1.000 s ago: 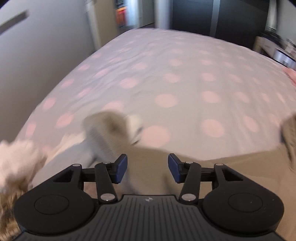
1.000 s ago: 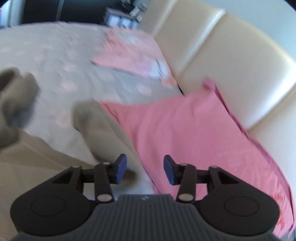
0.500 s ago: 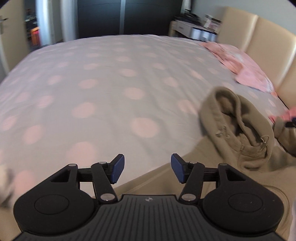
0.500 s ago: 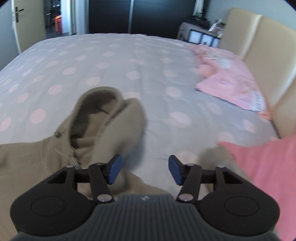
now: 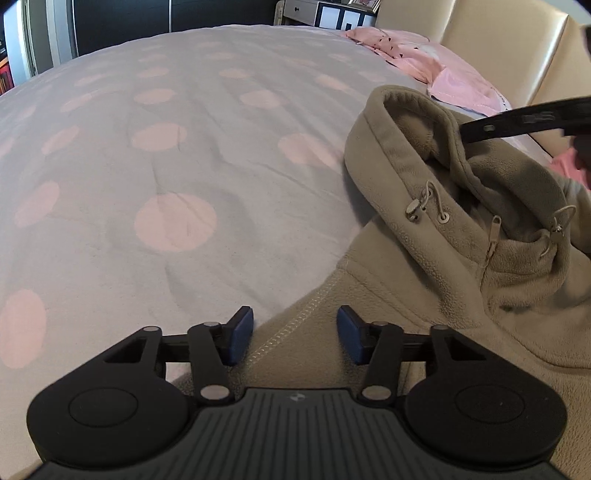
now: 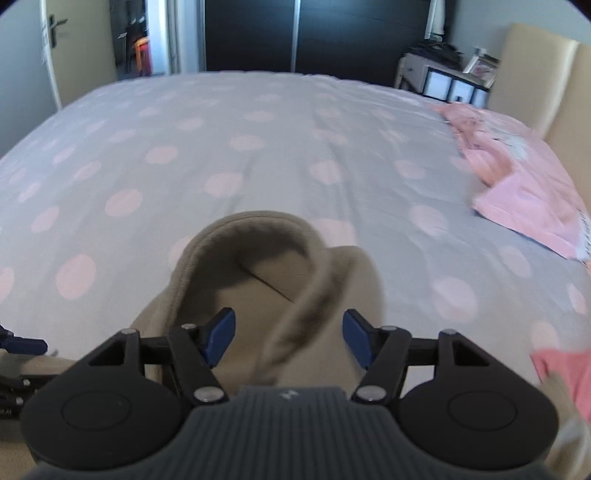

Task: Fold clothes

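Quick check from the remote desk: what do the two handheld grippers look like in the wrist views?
Both look alike. The left gripper and right gripper each have black linkage arms with silver pivot pins, two round black discs, a ribbed dark grey body with a small pale logo, and blue pads on the fingertips. No cables, hands or sleeves show.

soft daylight is filling the room, leaving the far wardrobe [image 6: 295, 35] dark. fisheye bending is curving the bedspread [image 5: 177, 155] edges. the left view is looking sharp, while motion blur is smearing the hood [image 6: 258, 258] in the right view
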